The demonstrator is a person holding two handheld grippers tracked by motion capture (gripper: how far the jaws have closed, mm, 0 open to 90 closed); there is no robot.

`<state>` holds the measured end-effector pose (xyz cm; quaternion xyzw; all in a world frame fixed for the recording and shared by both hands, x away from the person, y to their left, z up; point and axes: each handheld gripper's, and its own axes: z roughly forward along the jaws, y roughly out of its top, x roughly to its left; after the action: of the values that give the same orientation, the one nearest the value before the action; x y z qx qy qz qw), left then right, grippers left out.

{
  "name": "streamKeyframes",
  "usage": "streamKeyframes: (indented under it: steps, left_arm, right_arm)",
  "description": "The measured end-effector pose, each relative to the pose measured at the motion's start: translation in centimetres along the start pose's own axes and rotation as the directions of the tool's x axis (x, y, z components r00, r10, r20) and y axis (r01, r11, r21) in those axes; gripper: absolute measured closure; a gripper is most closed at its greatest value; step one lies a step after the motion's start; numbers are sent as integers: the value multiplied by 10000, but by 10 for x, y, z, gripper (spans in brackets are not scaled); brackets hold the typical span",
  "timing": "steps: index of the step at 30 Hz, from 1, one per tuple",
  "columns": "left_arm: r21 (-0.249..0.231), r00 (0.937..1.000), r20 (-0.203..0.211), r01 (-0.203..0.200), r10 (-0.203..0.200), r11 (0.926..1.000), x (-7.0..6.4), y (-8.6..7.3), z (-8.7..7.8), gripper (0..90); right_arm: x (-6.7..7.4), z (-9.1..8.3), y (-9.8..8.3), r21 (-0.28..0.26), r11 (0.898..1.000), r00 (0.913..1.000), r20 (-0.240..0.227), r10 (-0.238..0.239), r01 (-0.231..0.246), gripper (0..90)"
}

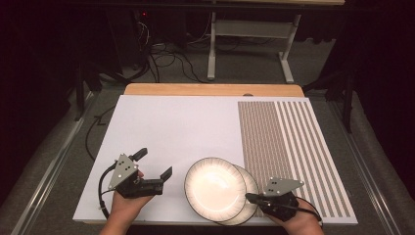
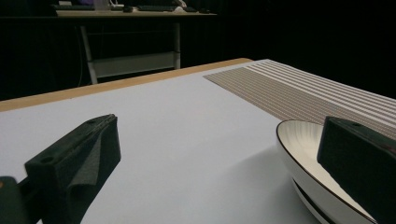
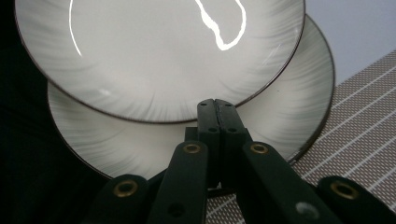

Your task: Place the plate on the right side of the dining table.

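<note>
White top plate; right tool closed at its rim

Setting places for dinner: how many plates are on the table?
2. The top plate lies near the table's front edge, overlapping the lower plate, which sticks out to its right. Another could be hidden beneath.

upper plate on lower plate, overlapping

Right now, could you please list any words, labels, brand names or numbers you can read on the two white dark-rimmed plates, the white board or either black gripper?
None: no readable text in these pictures.
The two white dark-rimmed plates carry only faint radial streaks.
The white board carries only brown stripes, no lettering.
The left gripper and right gripper bear no marking.
</note>
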<state>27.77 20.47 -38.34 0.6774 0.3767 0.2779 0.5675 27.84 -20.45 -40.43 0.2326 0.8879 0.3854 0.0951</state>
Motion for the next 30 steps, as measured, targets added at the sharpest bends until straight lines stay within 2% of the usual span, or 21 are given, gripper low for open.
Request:
streamKeyframes:
  steps: [2, 9, 10, 11, 12, 14, 15, 16, 18, 19, 21, 22, 24, 25, 27, 28, 29, 30]
  left_arm:
    - [-15, 10000, 11, 25, -25, 10000, 0, 0, 0, 3]
    - [31, 9998, 207, 50, -51, 10000, -3, 1, 1, 3]
    - [122, 9991, 407, 94, -99, 9999, -6, 2, 2, 3]
    - [122, 9991, 407, 94, -99, 9999, -6, 2, 2, 3]
    - [344, 9969, 728, 279, -303, 9990, -11, 2, 4, 3]
    - [545, 9924, 1145, 395, -455, 9977, -16, 2, 7, 3]
    - [545, 9924, 1145, 395, -455, 9977, -16, 2, 7, 3]
    - [958, 9881, 1477, 291, -431, 9950, -25, 2, 12, 3]
    - [1329, 9849, 1662, 266, -488, 9908, -31, 1, 16, 3]
    - [1329, 9849, 1662, 266, -488, 9908, -31, 1, 16, 3]
    - [1895, 9806, 1847, 298, -655, 9814, -36, -2, 22, 3]
    - [2374, 9745, 2092, 297, -810, 9709, -39, -5, 26, 3]
    - [2873, 9672, 2301, 376, -1071, 9571, -42, -7, 30, 14]
    - [2873, 9672, 2301, 376, -1071, 9571, -42, -7, 30, 14]
    - [3302, 9600, 2469, 445, -1318, 9428, -45, -9, 34, 24]
    - [3657, 9503, 2688, 504, -1573, 9294, -50, -11, 37, 46]
    - [3657, 9503, 2688, 504, -1573, 9294, -50, -11, 37, 62]
    - [3791, 9475, 2714, 563, -1692, 9236, -52, -11, 38, 62]
  right_arm:
    - [2, 4, 2, 52, 9999, 9999, -42, -144, 144, 900]
    - [3, 7, 6, 47, 9999, 9999, -25, -102, 102, 900]
    - [4, 8, 7, 66, 9999, 9999, -22, -136, 136, 900]
    - [4, 9, 8, 79, 9998, 9999, -8, -155, 155, 900]
    - [5, 10, 9, 72, 9999, 9999, -21, -144, 145, 900]
    - [6, 12, 10, 74, 9998, 9998, -47, -204, 204, 900]
    - [6, 12, 10, 74, 9998, 9998, -47, -204, 204, 900]
    - [7, 14, 12, 92, 9996, 9997, -49, -257, 258, 900]
    - [7, 15, 13, 129, 9997, 9997, -76, -219, 220, 900]
    - [7, 15, 13, 129, 9997, 9997, -76, -219, 220, 900]
    - [7, 16, 14, 147, 9997, 9998, -70, -202, 203, 900]
    - [7, 17, 14, 173, 9994, 9996, -67, -283, 285, 900]
    - [7, 17, 14, 158, 9995, 9996, -78, -261, 263, 900]
    - [7, 17, 14, 158, 9995, 9996, -78, -261, 263, 900]
    - [7, 17, 14, 134, 9994, 9995, -51, -311, 311, 900]
    - [7, 17, 14, 139, 9994, 9995, -38, -316, 316, 900]
    - [7, 17, 14, 139, 9994, 9995, -38, -316, 316, 900]
    - [7, 17, 14, 138, 9993, 9994, -23, -349, 349, 900]
